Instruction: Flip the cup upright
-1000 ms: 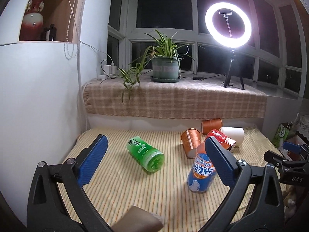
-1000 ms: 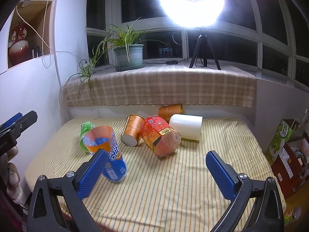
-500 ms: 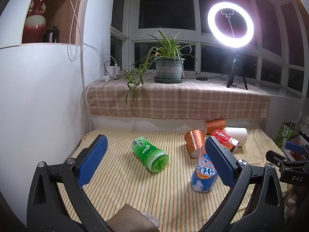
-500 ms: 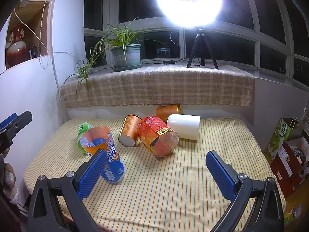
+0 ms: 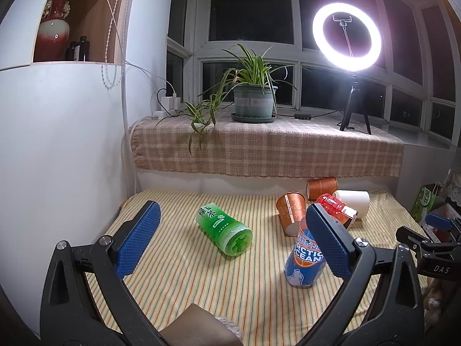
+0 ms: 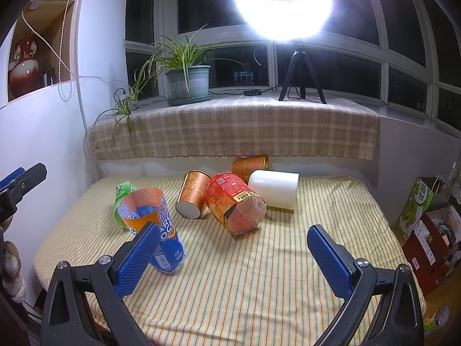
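Several cups are on a striped cloth (image 5: 184, 274). A green cup (image 5: 223, 229) lies on its side, mouth toward me; it also shows in the right wrist view (image 6: 122, 194). A blue and orange cup (image 5: 305, 259) (image 6: 155, 225) stands upright. A copper cup (image 6: 192, 194), a red cup (image 6: 234, 206), a white cup (image 6: 273, 189) and another copper cup (image 6: 249, 165) lie tipped over behind. My left gripper (image 5: 236, 242) is open and empty, in front of the green cup. My right gripper (image 6: 233, 256) is open and empty, in front of the red cup.
A white wall (image 5: 57, 158) borders the cloth on the left. A checked ledge (image 6: 230, 127) behind holds a potted plant (image 6: 187, 82) and a ring light on a tripod (image 5: 347, 39). Boxes and bags (image 6: 426, 225) stand on the floor to the right.
Both grippers have drawn back and risen slightly, so the cups look a little farther and lower in view. No cup has moved. Both grippers stay open.
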`<action>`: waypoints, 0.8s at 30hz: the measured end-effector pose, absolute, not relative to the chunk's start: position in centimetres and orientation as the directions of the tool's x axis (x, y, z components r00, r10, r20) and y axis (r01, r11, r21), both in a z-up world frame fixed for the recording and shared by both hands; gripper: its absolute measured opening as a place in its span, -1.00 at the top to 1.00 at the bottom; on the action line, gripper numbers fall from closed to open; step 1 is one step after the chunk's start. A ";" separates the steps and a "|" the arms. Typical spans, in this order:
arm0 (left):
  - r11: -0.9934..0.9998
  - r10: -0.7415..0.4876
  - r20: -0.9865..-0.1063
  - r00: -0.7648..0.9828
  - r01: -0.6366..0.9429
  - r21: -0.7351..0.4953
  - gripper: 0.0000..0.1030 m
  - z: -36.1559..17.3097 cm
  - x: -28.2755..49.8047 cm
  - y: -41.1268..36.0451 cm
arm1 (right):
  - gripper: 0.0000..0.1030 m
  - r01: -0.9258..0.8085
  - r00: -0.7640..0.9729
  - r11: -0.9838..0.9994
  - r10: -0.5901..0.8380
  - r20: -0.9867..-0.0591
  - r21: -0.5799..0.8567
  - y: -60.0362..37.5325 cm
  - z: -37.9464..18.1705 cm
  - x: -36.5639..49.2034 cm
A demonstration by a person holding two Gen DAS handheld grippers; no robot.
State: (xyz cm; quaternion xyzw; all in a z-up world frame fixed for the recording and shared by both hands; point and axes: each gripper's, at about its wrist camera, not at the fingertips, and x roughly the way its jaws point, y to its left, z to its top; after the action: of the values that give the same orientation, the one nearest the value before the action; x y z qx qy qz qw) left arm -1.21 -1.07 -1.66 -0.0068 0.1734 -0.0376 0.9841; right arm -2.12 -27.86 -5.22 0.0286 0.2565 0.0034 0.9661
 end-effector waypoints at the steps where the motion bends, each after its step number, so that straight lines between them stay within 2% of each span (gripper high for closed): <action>1: 0.997 -0.076 -0.341 0.937 0.071 -0.026 -0.99 -1.7 -1.2 -1.1 | -1.00 0.008 0.868 0.998 0.021 -0.495 0.057 -27.9 -5.2 -2.1; 24: 0.997 -0.076 -0.343 0.936 0.072 -0.025 -0.99 -1.7 -1.1 -1.1 | -1.00 0.004 0.859 0.998 0.028 -0.511 0.061 -27.8 -5.6 -1.5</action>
State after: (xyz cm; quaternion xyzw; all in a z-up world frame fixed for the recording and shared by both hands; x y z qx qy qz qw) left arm -1.11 -1.05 -1.71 -0.0060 0.1746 -0.0377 0.9839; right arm -1.47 -27.84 -5.60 0.0301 0.2653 0.0064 0.9637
